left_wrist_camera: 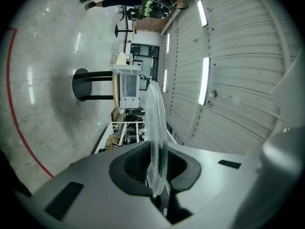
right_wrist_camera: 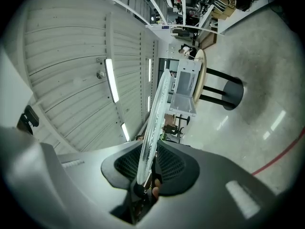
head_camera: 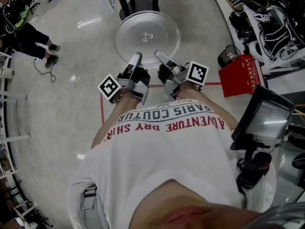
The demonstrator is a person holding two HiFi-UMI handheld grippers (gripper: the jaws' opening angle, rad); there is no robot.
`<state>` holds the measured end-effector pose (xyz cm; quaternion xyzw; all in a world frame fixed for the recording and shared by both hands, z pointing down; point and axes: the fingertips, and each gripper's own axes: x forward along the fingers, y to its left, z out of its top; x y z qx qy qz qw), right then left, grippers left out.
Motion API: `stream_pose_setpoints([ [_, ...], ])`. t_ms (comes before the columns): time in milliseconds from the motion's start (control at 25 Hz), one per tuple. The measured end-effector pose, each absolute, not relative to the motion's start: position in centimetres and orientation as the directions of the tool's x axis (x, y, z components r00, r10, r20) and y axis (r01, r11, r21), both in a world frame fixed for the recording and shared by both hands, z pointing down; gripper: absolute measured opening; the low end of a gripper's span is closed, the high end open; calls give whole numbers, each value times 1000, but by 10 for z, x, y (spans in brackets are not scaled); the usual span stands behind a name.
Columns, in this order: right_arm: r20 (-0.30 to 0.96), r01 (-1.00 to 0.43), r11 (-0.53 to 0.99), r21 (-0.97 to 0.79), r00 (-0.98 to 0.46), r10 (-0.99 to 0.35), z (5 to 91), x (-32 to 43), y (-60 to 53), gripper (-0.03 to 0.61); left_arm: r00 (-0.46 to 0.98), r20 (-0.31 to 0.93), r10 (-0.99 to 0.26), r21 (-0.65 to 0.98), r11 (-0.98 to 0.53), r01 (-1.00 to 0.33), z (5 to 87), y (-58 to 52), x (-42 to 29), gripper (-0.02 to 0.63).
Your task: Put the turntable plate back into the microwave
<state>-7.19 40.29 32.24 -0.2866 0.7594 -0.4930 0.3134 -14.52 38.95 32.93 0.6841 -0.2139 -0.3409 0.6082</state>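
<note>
The clear glass turntable plate (head_camera: pixel 148 38) hangs level above the floor in front of me, held by its near rim. My left gripper (head_camera: pixel 137 57) is shut on the rim at the left. My right gripper (head_camera: pixel 159 56) is shut on it just to the right. In the left gripper view the plate (left_wrist_camera: pixel 155 123) runs edge-on between the black pads (left_wrist_camera: pixel 134 165) of the left gripper (left_wrist_camera: pixel 156 170). The right gripper view shows the plate (right_wrist_camera: pixel 156 118) clamped the same way in the right gripper (right_wrist_camera: pixel 149 168). Ahead stands a white microwave (right_wrist_camera: pixel 185 87) with its door open, on a round table (right_wrist_camera: pixel 201 73).
The table's black pedestal (head_camera: pixel 136 6) stands just beyond the plate. A red crate (head_camera: pixel 240 74) sits on the floor at the right, near a screen on a stand (head_camera: pixel 263 117). Shelves with gear (head_camera: pixel 269 18) line the right. A person (head_camera: pixel 28 35) stands far left. Red tape (head_camera: pixel 102 109) marks the floor.
</note>
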Motion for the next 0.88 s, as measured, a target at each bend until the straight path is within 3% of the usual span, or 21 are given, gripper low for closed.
stream_pose_setpoints([
  [480, -153, -125, 286, -950, -611, -777, 348, -51, 332, 52, 691, -169, -703, 986, -119, 120, 354, 318, -125, 25],
  [880, -128, -102, 248, -963, -639, -758, 382, 12, 116, 52, 647, -129, -751, 991, -79, 106, 386, 108, -65, 25],
])
